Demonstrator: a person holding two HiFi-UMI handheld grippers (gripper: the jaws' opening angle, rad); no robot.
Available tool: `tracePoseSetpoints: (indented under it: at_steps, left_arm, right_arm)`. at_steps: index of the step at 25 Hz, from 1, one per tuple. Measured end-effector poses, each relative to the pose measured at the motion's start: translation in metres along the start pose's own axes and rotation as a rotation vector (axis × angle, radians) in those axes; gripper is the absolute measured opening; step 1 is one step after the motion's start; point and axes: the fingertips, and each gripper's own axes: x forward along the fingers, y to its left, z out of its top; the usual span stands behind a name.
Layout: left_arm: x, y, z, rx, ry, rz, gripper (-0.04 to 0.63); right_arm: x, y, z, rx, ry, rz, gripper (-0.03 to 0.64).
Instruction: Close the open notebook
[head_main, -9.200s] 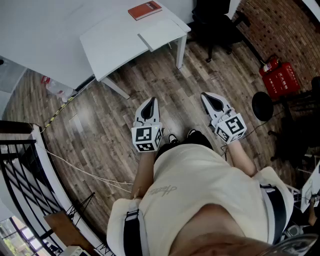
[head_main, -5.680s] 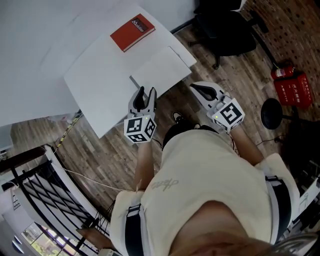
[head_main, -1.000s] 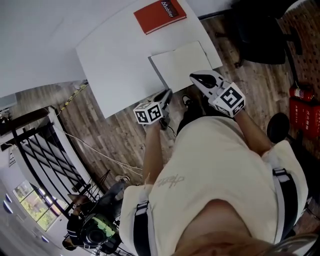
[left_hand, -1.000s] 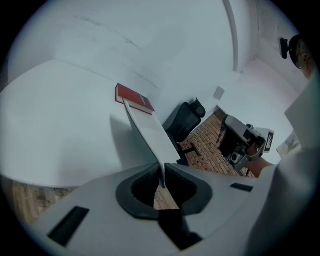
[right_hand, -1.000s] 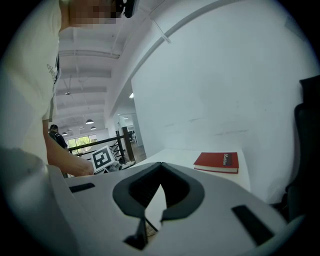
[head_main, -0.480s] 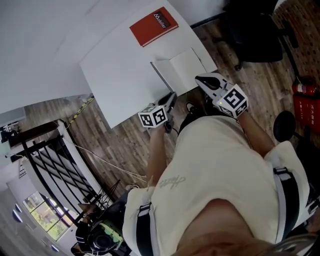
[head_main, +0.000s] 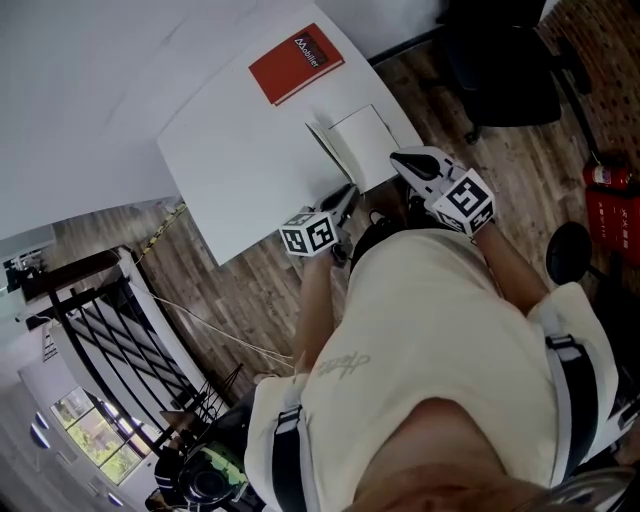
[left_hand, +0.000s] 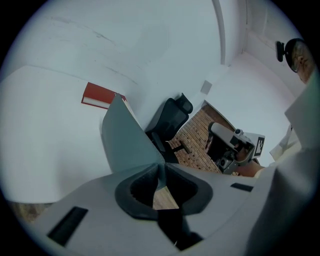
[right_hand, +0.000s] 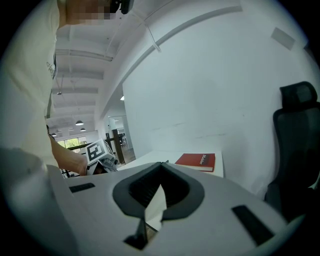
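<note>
White notebook (head_main: 362, 142) — spine running toward the person.

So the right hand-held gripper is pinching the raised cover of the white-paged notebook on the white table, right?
Not quite: it is the left hand-held gripper that is pinching the raised cover of the white-paged notebook on the white table, as the left gripper view shows.

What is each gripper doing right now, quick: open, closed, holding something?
Left gripper: closed, pinching the raised leaf of the notebook.
Right gripper: closed, holding nothing.
</note>
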Motion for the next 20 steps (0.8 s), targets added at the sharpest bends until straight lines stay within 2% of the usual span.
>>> tracePoseSetpoints:
  at_steps: [20]
  left_arm:
    - [0.051,-0.020,-0.003,-0.088,-0.067,-0.058,0.057]
  right_arm:
    - [-0.004,-0.046,-0.017,-0.020,0.027,0.055,0.008]
